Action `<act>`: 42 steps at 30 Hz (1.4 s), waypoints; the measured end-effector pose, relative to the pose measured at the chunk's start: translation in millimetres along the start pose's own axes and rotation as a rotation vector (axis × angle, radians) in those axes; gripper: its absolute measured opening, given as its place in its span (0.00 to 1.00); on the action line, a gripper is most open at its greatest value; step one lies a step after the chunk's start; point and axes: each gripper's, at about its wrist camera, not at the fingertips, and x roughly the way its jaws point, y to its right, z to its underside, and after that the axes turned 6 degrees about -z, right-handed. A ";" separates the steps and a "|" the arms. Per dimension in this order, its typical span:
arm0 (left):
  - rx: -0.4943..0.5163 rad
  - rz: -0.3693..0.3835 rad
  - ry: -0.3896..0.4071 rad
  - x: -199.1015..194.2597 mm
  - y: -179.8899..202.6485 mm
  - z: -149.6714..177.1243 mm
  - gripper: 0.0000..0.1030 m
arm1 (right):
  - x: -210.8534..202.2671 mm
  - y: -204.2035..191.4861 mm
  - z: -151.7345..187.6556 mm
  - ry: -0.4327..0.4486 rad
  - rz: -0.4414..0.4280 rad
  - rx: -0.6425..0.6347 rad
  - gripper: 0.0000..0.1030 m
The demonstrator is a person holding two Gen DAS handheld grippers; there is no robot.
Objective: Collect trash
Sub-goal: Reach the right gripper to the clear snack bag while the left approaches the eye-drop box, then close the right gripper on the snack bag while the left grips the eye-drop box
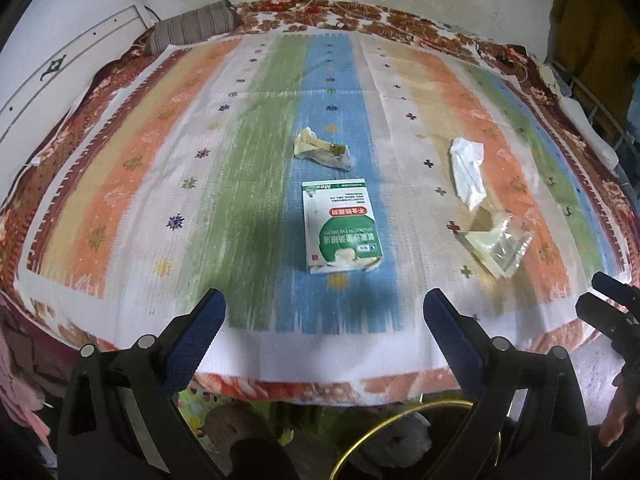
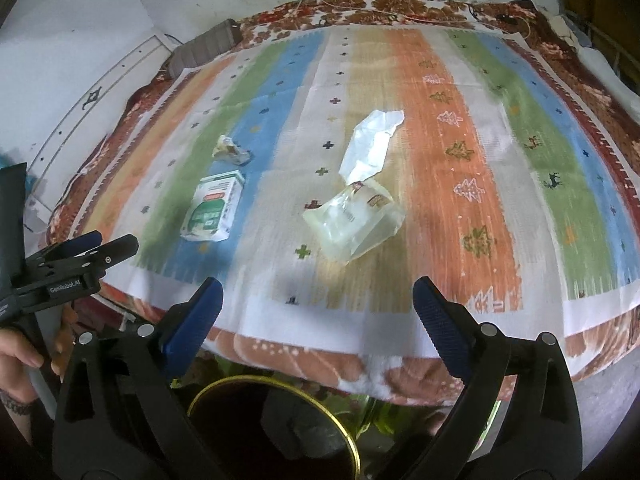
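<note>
Both grippers hang over the near edge of a bed covered by a striped cloth (image 1: 256, 128). The left gripper (image 1: 324, 312) stands wide open with nothing between its blue pads; the right gripper (image 2: 318, 300) is spread wide and empty too. Four bits of trash lie mid-cloth: a green and white box (image 1: 342, 226) on the blue stripe, a crumpled wrapper (image 1: 324, 152) just beyond it, a white tissue (image 2: 370, 144) touching a clear plastic bag (image 2: 352, 224). A dark bin with a gold rim (image 2: 344, 424), its contents blurred, sits below the near edge.
</note>
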 end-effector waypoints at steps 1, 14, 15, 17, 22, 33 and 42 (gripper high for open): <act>-0.010 0.005 -0.005 4.7 -1.7 -2.9 0.94 | 3.3 3.1 -3.5 0.003 0.008 0.008 0.82; 0.012 -0.024 -0.032 51.3 8.2 -24.6 0.94 | 52.8 36.8 -23.5 -0.075 0.002 0.135 0.55; 0.008 -0.015 -0.040 56.4 9.5 -25.7 0.94 | 56.7 39.1 -24.8 -0.082 -0.001 0.145 0.51; 0.001 -0.003 -0.048 63.3 11.4 -27.5 0.94 | 63.3 41.5 -27.8 -0.093 -0.012 0.158 0.48; 0.006 0.044 -0.026 71.5 18.3 -30.2 0.94 | 79.9 51.3 -32.4 -0.116 -0.026 0.202 0.43; 0.028 0.018 -0.052 96.2 32.9 -33.6 0.94 | 102.6 57.6 -42.6 -0.141 -0.073 0.223 0.15; 0.059 -0.033 -0.071 113.9 35.1 -31.5 0.94 | 105.3 40.6 -49.4 -0.136 -0.043 0.131 0.00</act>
